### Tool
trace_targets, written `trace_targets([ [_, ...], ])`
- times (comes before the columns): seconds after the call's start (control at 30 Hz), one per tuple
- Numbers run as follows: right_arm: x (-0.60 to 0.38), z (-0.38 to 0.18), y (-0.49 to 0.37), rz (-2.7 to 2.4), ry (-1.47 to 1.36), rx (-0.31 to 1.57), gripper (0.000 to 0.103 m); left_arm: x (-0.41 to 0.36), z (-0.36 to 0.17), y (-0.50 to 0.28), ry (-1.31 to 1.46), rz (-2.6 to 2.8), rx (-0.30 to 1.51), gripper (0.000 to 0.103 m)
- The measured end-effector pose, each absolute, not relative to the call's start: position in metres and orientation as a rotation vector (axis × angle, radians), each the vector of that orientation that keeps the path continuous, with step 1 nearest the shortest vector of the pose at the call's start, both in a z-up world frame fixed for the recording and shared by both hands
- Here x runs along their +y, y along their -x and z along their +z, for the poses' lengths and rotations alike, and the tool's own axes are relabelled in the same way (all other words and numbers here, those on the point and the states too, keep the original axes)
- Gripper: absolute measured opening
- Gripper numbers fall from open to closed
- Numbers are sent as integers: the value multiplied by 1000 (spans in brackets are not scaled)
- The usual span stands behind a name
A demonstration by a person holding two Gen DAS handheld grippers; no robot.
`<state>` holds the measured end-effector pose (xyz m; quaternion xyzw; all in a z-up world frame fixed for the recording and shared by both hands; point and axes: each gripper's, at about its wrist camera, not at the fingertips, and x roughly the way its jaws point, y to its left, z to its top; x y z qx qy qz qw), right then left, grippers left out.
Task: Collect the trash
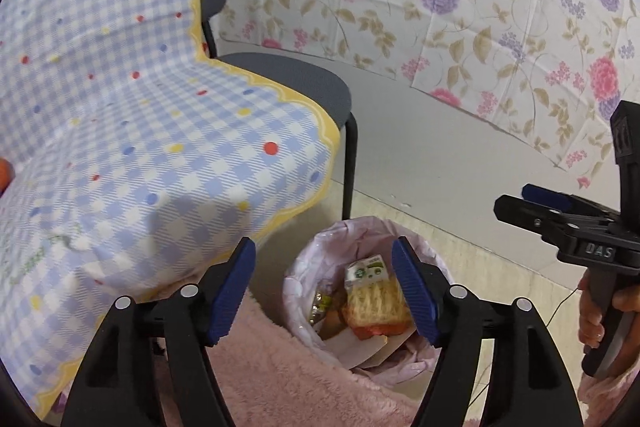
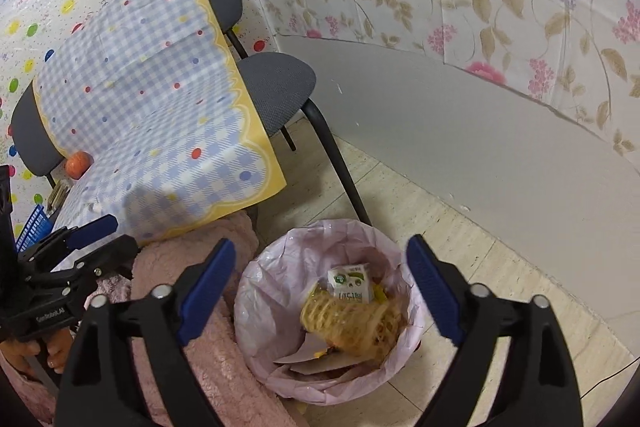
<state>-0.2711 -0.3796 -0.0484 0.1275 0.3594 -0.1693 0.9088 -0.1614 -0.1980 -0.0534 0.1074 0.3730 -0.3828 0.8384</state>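
Observation:
A small bin lined with a pink bag point(image 1: 298, 269) stands on the floor under both grippers. Inside lie a small white-and-green drink carton point(image 1: 366, 269), a yellow foam net point(image 1: 378, 301) and pieces of card. My left gripper point(image 1: 324, 287) hangs open above the bin with nothing between its blue pads. My right gripper point(image 2: 320, 287) is also open and empty over the bin point(image 2: 256, 267), with the carton point(image 2: 350, 283) and net point(image 2: 348, 323) below it. Each gripper shows in the other's view: the right gripper point(image 1: 512, 199) at the right edge, the left gripper point(image 2: 116, 237) at the left.
A table under a blue checked cloth point(image 1: 140, 147) stands left of the bin, with an orange point(image 2: 77, 163) and a blue basket point(image 2: 34, 227) on it. A grey chair point(image 2: 276, 83) stands behind. Pink fluffy fabric point(image 2: 200, 347) lies next to the bin. A person's hand point(image 1: 600, 315) holds the right gripper.

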Motion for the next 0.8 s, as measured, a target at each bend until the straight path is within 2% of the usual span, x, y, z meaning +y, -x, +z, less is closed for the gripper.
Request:
trace_targets([
  [0.07, -371, -46, 271, -340, -237, 744, 90, -192, -49, 164, -228, -790, 771, 82],
  [0.13, -363, -44, 270, -343, -208, 753, 97, -187, -46, 164, -243, -770, 764, 83],
  [0.17, -359, -44, 269, -344, -196, 756, 97, -184, -44, 164, -251, -752, 759, 89],
  [0.5, -323, -35, 259, -308, -101, 782, 97, -150, -44, 161, -241, -619, 812, 89],
  [0.8, -288, 6, 240, -162, -83, 711, 97, -103, -7, 159, -194, -466, 767, 91],
])
